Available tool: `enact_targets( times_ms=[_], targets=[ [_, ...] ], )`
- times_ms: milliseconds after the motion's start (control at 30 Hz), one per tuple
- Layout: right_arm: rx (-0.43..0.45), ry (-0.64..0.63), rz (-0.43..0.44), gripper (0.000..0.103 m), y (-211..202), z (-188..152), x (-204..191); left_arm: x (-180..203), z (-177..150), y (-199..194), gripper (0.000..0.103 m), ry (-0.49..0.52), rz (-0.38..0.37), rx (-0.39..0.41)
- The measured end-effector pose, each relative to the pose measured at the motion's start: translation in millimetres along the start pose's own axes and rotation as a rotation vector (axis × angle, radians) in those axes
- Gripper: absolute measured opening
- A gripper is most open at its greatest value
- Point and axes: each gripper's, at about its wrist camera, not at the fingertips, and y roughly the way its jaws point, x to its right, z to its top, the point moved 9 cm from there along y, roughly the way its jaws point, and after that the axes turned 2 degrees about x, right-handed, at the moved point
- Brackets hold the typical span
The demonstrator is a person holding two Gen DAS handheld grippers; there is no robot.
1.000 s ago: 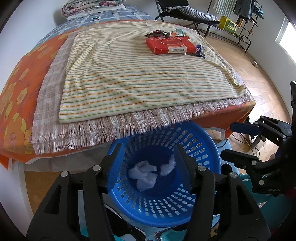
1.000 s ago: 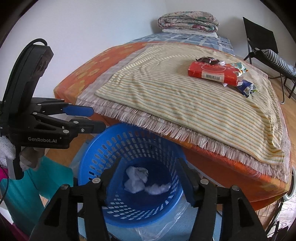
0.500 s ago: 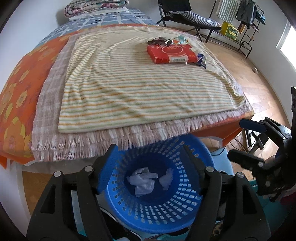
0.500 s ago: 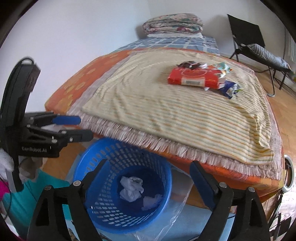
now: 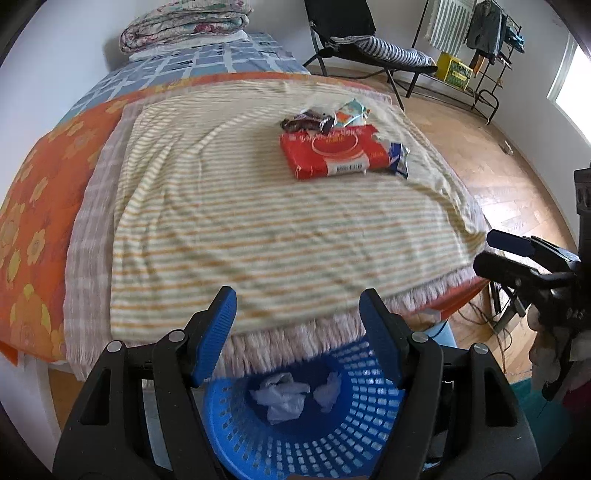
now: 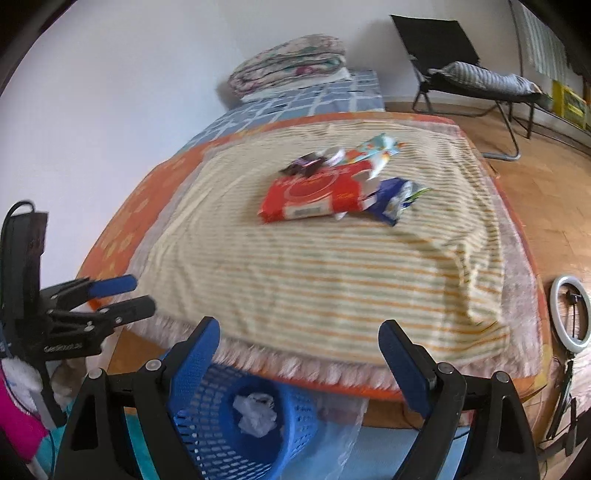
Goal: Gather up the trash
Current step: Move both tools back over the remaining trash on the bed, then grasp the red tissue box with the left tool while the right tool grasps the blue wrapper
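Note:
A blue plastic basket [image 5: 332, 439] stands on the floor at the foot of the bed with crumpled white tissues [image 5: 282, 397] inside; it also shows in the right wrist view [image 6: 229, 432]. On the striped blanket lie a red packet [image 5: 334, 155], a dark wrapper [image 5: 306, 122], a light printed wrapper [image 5: 352, 110] and a blue wrapper [image 5: 397, 158]. The same pile shows in the right wrist view around the red packet [image 6: 314, 195]. My left gripper [image 5: 299, 321] is open and empty over the bed's foot edge. My right gripper [image 6: 299, 350] is open and empty beside it.
The bed carries a striped blanket [image 5: 258, 229] over an orange flowered cover [image 5: 33, 229], with folded quilts [image 5: 184, 22] at the head. A black folding chair [image 5: 354, 33] and a clothes rack [image 5: 484, 33] stand on the wood floor. A ring light [image 6: 570, 314] stands by the bed's right side.
Both grippers have risen from over the basket and tilted up toward the bed. The right gripper's jaws have opened wider. The trash pile now looks nearer.

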Motion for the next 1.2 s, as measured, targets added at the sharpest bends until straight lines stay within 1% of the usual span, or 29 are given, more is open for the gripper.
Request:
enact_targets(
  times_ms=[67, 100, 167, 333, 500, 567, 667, 733, 800, 833, 967, 1033, 1200],
  targets=[
    [0.001, 0.015, -0.014, 0.09, 2.4, 9.8, 10.9, 3.3, 6.8, 4.2, 0.072, 0.001, -0.011, -0.003],
    [0.004, 0.029, -0.022, 0.09, 4.0, 17.3, 18.5, 5.2, 9.9, 6.4, 0.075, 0.004, -0.016, -0.005],
    [0.009, 0.054, -0.027, 0.089, 6.2, 26.9, 28.5, 8.6, 20.4, 11.3, 0.078, 0.015, -0.017, 0.0],
    [0.024, 0.108, -0.032, 0.089, 13.5, 58.4, 52.6, 9.4, 49.2, 25.2, 0.078, 0.029, -0.004, 0.018],
    [0.029, 0.13, -0.048, 0.088, 26.6, 84.5, 71.4, 17.3, 88.4, 42.7, 0.078, 0.048, -0.027, 0.048],
    [0.028, 0.14, -0.058, 0.086, 33.3, 90.4, 78.7, 21.6, 101.3, 49.7, 0.078, 0.069, -0.037, 0.057],
    [0.022, 0.163, -0.058, 0.085, 41.2, 96.5, 89.5, 27.2, 122.5, 67.8, 0.078, 0.092, -0.056, 0.062],
    [0.013, 0.174, -0.056, 0.085, 49.0, 99.8, 95.3, 28.0, 133.7, 84.9, 0.078, 0.071, -0.093, 0.042],
    [0.002, 0.187, -0.061, 0.079, 55.6, 101.5, 102.0, 24.3, 142.3, 98.2, 0.078, 0.042, -0.105, 0.029],
    [-0.005, 0.2, -0.06, 0.075, 58.9, 101.6, 105.4, 22.5, 148.3, 108.2, 0.078, 0.021, -0.126, 0.019],
    [-0.021, 0.261, -0.039, 0.072, 71.4, 103.8, 115.4, 18.7, 164.4, 135.8, 0.078, -0.001, -0.147, -0.007],
    [-0.02, 0.261, -0.034, 0.07, 75.9, 107.8, 116.6, 17.8, 170.3, 148.8, 0.078, -0.011, -0.159, -0.022],
    [-0.024, 0.259, -0.034, 0.069, 86.6, 112.9, 118.9, 20.9, 181.2, 170.4, 0.078, -0.03, -0.213, -0.042]
  ],
)
